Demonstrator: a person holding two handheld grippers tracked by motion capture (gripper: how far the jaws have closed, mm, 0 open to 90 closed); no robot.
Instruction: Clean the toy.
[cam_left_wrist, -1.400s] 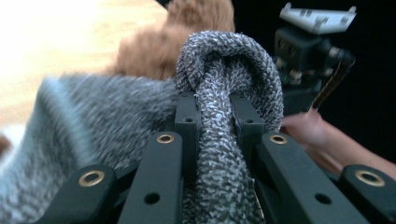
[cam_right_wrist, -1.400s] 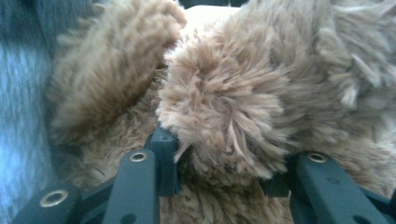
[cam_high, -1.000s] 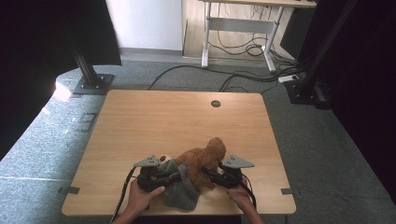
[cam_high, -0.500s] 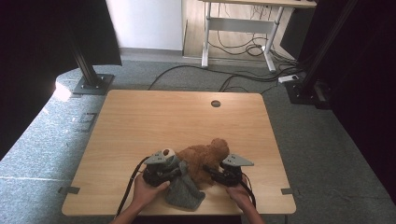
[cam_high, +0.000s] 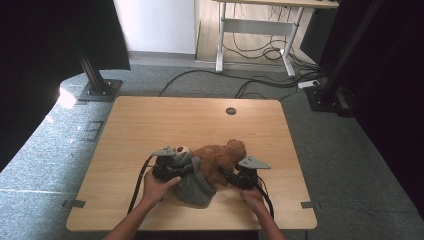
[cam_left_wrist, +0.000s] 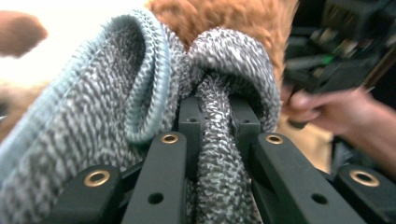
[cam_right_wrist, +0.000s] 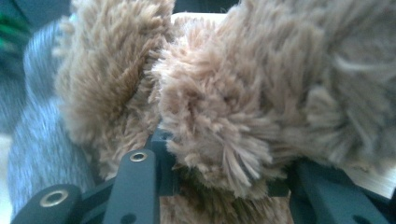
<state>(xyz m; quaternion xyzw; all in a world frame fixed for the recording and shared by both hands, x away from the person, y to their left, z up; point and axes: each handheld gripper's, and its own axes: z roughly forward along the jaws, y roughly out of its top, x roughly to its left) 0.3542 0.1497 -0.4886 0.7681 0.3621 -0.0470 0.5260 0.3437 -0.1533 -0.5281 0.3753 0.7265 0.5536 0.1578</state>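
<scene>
L gripper (cam_high: 175, 167) had slid right across the near table (cam_high: 150, 120) since a sec ago, dragging the grey knit garment (cam_high: 194, 182) closer onto the brown plush toy (cam_high: 220, 157); jaws pinched a fold of knit betw. them, seen close in L gripper view (cam_left_wrist: 219, 140). R gripper (cam_high: 235, 177) clamped plush fur, near-right. Likely dressing/undressing the toy, prob. mid-way. Toy sat near-centre, touching garment. Around: cable hole (cam_high: 230, 111) far side, well apart. Bunched knit over the toy's body may snag.
</scene>
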